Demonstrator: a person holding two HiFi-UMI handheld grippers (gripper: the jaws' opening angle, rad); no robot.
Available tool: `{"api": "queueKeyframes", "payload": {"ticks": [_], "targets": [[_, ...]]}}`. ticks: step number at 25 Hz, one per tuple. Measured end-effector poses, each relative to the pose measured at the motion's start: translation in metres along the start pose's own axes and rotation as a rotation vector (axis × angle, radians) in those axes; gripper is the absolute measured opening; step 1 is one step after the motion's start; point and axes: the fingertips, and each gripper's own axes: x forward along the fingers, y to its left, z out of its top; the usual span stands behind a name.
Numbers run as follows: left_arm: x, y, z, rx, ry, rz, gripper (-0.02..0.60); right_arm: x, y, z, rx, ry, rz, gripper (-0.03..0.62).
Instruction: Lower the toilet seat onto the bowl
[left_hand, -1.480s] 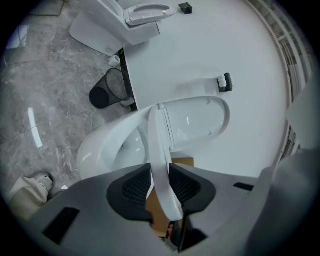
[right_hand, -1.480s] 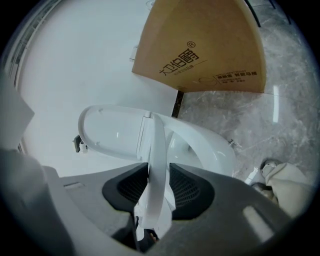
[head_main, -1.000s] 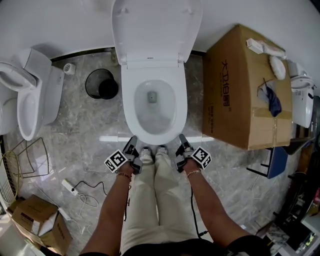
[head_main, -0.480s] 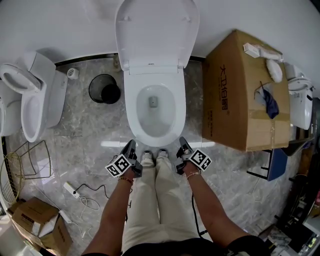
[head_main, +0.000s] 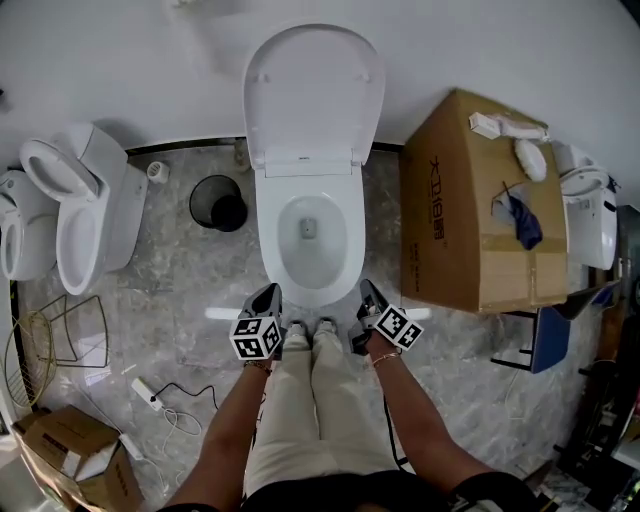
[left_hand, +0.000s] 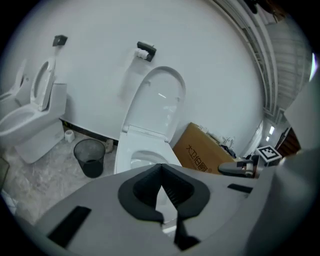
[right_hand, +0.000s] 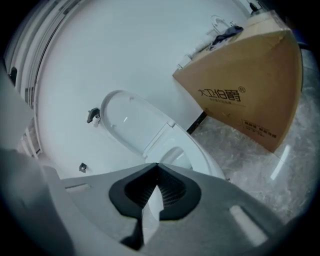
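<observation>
The white toilet seat (head_main: 313, 95) stands raised with the lid, leaning back against the wall above the open bowl (head_main: 272, 240). My left gripper (head_main: 268, 296) is shut and empty at the bowl's front left. My right gripper (head_main: 366, 290) is shut and empty at the front right. Neither one touches the toilet. The left gripper view looks past the closed jaws of the left gripper (left_hand: 161, 167) to the upright seat (left_hand: 159, 102) and the bowl (left_hand: 145, 150). In the right gripper view, the right gripper (right_hand: 157, 167) has its jaws together below the tilted seat (right_hand: 131, 122).
A large cardboard box (head_main: 480, 205) stands close to the right of the bowl, with small items on top. A black bin (head_main: 220, 202) and a second toilet (head_main: 85, 215) are at the left. A power strip (head_main: 145, 390), a wire rack (head_main: 60, 335) and a small box (head_main: 70, 450) lie on the floor.
The head view has tilted, so the toilet sits lower in it and the whole raised seat shows. Both grippers have stayed at the bowl's front, and the left one has turned slightly.
</observation>
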Motion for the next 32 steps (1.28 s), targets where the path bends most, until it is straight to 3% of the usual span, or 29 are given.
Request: {"api": "queueKeyframes", "payload": {"ticks": [8, 16, 23, 28, 32], "targets": [[-0.043, -0.032, 0.064, 0.173, -0.091, 0.029, 0.002, -0.037, 0.053, 0.043, -0.127, -0.097, 0.014, 0.006], [-0.092, -0.065, 0.122, 0.286, -0.201, 0.053, 0.002, -0.072, 0.136, 0.074, -0.416, -0.167, 0.081, 0.006], [-0.132, -0.088, 0.157, 0.265, -0.224, 0.048, 0.002, -0.102, 0.207, 0.095, -0.613, -0.247, 0.135, 0.005], [-0.160, -0.102, 0.190, 0.303, -0.286, 0.084, 0.002, -0.131, 0.243, 0.104, -0.726, -0.315, 0.144, 0.005], [-0.173, -0.106, 0.201, 0.231, -0.316, 0.071, 0.002, -0.156, 0.268, 0.105, -0.813, -0.364, 0.153, 0.006]]}}
